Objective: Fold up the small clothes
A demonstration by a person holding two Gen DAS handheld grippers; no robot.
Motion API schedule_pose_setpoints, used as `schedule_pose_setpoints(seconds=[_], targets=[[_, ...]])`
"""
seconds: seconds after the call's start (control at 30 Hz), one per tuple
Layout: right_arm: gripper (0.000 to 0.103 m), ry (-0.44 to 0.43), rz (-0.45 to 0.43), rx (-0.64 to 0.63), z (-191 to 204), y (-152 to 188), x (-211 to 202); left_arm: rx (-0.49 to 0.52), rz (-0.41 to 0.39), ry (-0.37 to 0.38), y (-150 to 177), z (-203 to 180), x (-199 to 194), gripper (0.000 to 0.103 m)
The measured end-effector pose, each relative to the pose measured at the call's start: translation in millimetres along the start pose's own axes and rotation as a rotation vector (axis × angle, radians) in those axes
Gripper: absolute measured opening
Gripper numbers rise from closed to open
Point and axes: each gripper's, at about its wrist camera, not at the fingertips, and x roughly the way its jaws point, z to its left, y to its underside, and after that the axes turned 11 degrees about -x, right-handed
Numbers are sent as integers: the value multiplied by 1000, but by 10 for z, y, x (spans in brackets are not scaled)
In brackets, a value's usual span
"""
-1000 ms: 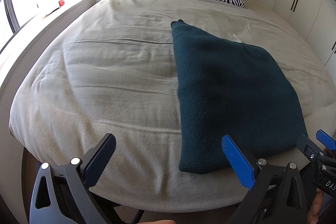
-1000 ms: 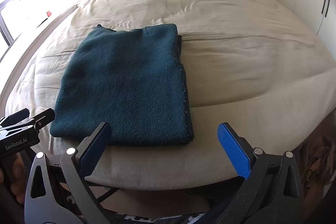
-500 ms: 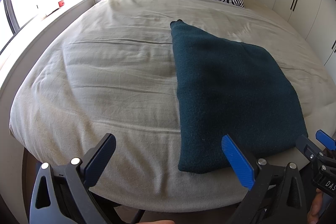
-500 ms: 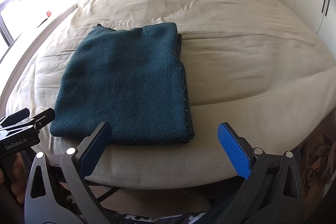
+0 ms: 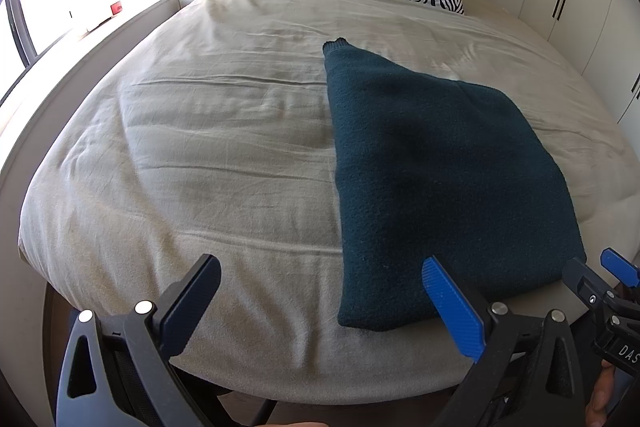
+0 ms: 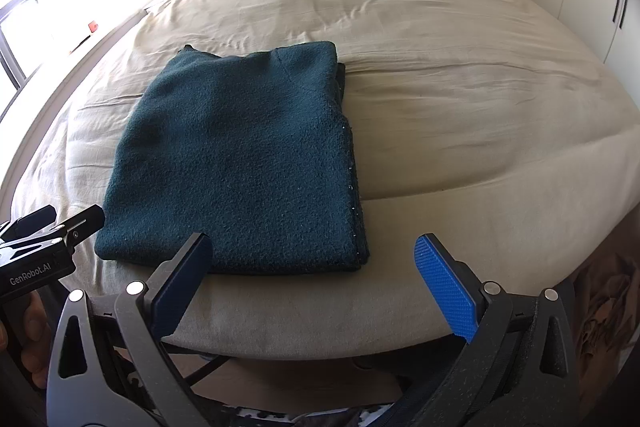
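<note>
1. Teal sweater lies folded into a flat rectangle near the foot edge of the bed.
2. Folding appears largely complete; a final halving may remain.
3. Left tool and right tool, at 6 o'clock of the sweater, both spread, holding nothing.

Left gripper, right gripper: black frames, silver screws, ribbed blue pads; "GenRobot.AI" printed white.

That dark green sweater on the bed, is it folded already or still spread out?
Folded. The sweater lies as a compact rectangle on the bed, with stacked layers visible along its right edge.
</note>
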Motion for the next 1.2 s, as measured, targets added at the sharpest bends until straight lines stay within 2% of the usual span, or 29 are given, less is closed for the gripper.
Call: schedule_pose_setpoints(seconds=[1.2], targets=[[103, -10, 10, 11, 4, 57, 22, 18, -7, -8, 0, -16, 27, 103]])
